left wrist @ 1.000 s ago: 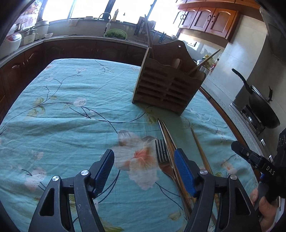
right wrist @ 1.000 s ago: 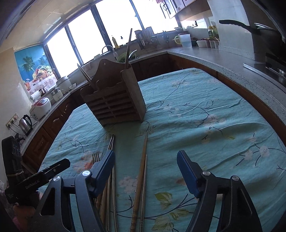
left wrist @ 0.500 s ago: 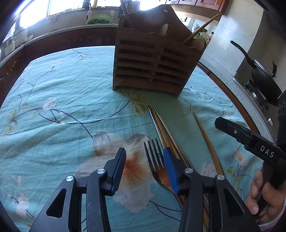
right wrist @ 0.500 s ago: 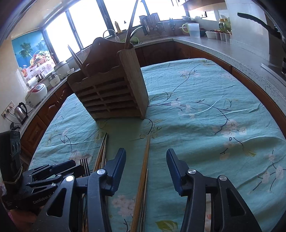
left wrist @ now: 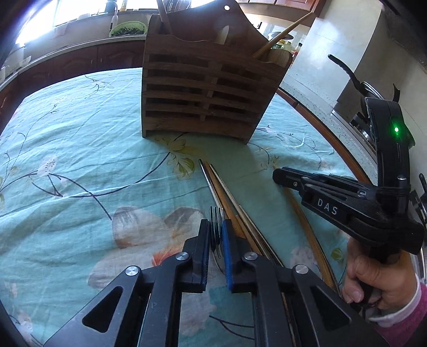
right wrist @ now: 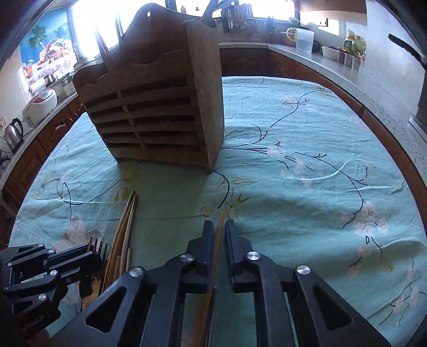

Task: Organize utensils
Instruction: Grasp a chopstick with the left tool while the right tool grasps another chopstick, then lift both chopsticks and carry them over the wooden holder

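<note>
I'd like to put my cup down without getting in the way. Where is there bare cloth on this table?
Bare tablecloth spreads wide to the right of the wooden holder, and to the holder's left in the left wrist view. It is crowded in front of the holder: fork, chopsticks and both grippers, left gripper, right gripper.

Home kitchen. Dark wood base cabinets [right wrist: 32, 165] run under a speckled stone counter [right wrist: 355, 80] that wraps round the room. Far side: bright windows [right wrist: 256, 5], tap and a green colander [left wrist: 128, 28] on the counter. Left counter: rice cooker [right wrist: 41, 105] and steel kettle [right wrist: 13, 133]. Right: stove with a black wok [left wrist: 373, 90], clear jug [right wrist: 303, 40], jars. Middle: table under a teal floral tablecloth [right wrist: 307, 186], with a slatted wooden utensil holder [left wrist: 208, 88] standing on it.
</note>
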A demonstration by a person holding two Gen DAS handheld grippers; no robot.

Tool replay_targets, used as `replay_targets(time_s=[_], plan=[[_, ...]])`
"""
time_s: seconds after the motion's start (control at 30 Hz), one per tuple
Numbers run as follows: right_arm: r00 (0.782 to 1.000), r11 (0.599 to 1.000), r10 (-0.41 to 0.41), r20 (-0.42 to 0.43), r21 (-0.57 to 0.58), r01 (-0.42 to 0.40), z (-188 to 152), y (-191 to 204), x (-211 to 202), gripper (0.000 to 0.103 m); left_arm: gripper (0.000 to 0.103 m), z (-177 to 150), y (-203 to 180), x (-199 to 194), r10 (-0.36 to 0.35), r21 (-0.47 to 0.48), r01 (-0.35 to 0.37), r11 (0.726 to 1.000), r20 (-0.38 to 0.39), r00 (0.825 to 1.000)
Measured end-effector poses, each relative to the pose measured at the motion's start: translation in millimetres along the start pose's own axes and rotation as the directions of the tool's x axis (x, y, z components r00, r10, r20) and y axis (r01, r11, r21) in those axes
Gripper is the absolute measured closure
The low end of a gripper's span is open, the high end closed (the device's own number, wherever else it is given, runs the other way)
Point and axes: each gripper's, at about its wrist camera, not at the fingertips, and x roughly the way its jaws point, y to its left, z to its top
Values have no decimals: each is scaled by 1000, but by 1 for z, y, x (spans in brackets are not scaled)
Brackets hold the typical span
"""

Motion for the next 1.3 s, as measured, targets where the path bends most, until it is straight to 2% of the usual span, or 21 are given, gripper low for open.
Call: replay_targets(time_s=[0.17, 0.33, 0.6, 0.93, 1.07, 1.3], plan=[[999, 998, 46, 6, 48, -46, 0, -6, -7, 98, 101, -1, 0, -9, -5, 8, 5, 1000, 14, 1000], [994, 991, 94, 64, 87, -99, -1, -8, -33, 98, 103, -3, 7, -25, -9, -17, 9, 1000, 39, 999], [974, 984, 126, 187, 100, -147, 6, -10, -91, 98, 103, -4, 11, -84, 0, -32, 5, 999, 150, 989], [920, 982, 129, 371, 80, -169, 20, -7, -167, 98, 103, -5, 20, -158, 22, -51, -7, 999, 304, 952], [897, 981, 127, 424, 78, -176, 26, -9, -186, 98, 103, -9, 23, -174, 33, -56, -15, 998, 332, 943], [872, 981, 123, 474, 75, -179, 33, -9, -200, 98, 103, -4, 27, -185, 47, -63, -26, 998, 364, 930]])
